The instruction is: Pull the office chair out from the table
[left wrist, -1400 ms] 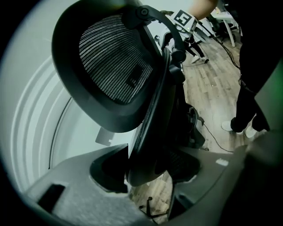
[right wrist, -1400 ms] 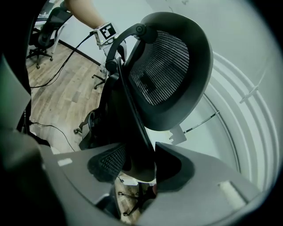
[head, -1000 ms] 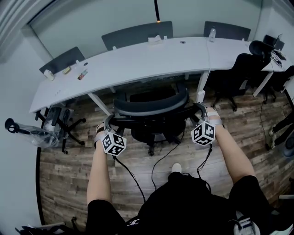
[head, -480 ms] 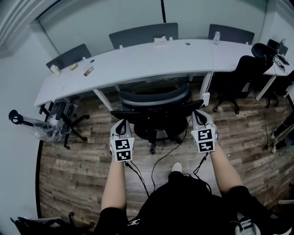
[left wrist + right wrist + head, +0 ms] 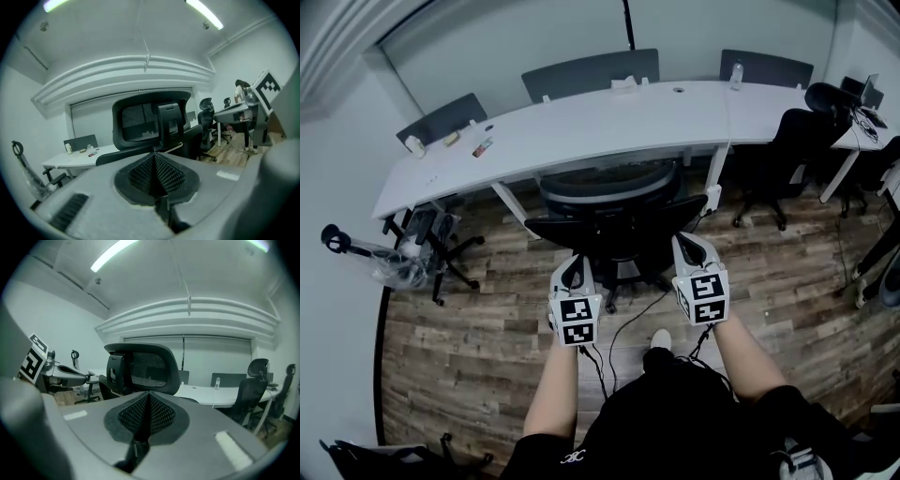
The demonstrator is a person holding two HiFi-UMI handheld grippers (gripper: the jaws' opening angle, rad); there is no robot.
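At the far left, on the wood-plank floor [image 5: 469, 356], lies a black-handled thing wrapped in clear plastic [image 5: 380, 267]. Just beside it is the black wheeled base of a small chair [image 5: 436, 244]. Beyond them the long curved white bench [image 5: 581, 127] sweeps across the room. Its left end carries a few small items [image 5: 450, 141] that I cannot make out. A pale box [image 5: 623, 84] sits near the middle and a clear bottle [image 5: 736, 69] stands toward the right. Grey chair backs [image 5: 591, 70] show along its far side.

My left tongs [image 5: 574, 267] are closed with nothing caught between them. In the left gripper view the ribbed black pads [image 5: 140, 173] meet in one seam. They point at the black mesh-backed office chair [image 5: 619, 220], near its seat but clear of it.

The chair stands at the middle of the bench with its back to me, the backrest close to the bench's near edge. Its seat and armrests are out over the floor on my side.

My right tongs [image 5: 686, 244] are likewise closed and empty, with the pads [image 5: 164, 414] pressed together. They sit near the chair's right armrest, apart from it as far as I can tell. Black cables [image 5: 628, 319] run across the floor between the two tongs. Further right, a second black office chair [image 5: 792, 141] stands at the bench's right end.
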